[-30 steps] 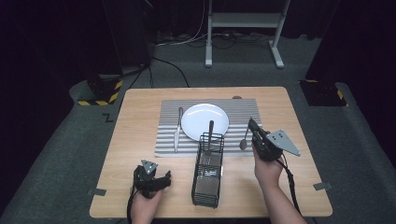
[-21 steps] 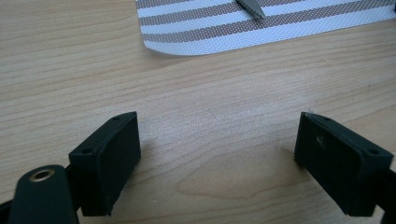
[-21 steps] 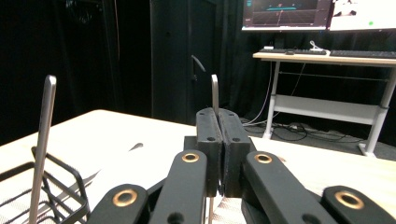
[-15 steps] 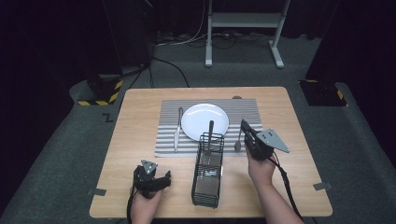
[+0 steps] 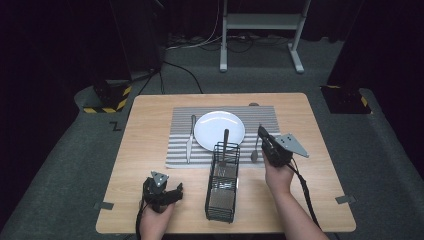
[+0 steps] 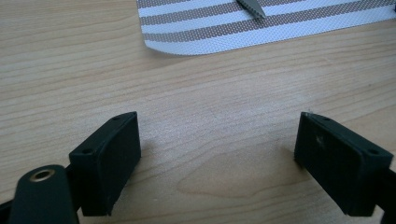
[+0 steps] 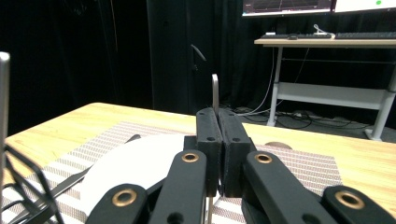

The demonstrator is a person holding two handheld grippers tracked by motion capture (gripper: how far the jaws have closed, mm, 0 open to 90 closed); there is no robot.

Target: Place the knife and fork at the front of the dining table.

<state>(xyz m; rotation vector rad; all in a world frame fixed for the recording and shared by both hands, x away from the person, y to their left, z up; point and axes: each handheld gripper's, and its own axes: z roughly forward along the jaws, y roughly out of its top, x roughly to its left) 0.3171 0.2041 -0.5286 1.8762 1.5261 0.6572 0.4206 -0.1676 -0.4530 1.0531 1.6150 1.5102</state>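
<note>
Two grippers at work: right gripper [image 5: 262, 136] clamped tight on spoon [image 5: 255, 148], handle sticking up between its jaws [image 7: 215, 95], bowl down on striped placemat [image 5: 275, 116] just right of white plate [image 5: 220, 129]; left gripper [image 5: 167, 192] spread wide, holding nothing, resting over bare wooden table [image 6: 70, 70] left of wire cutlery caddy [image 5: 222, 185]

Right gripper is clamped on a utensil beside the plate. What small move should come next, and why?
Probably lower the right gripper until the spoon lies flat on the striped placemat right of the plate, then open. Its jaws are shut on the handle, the bowl end already rests on the mat, and a knife lies on the plate's other side.
</note>
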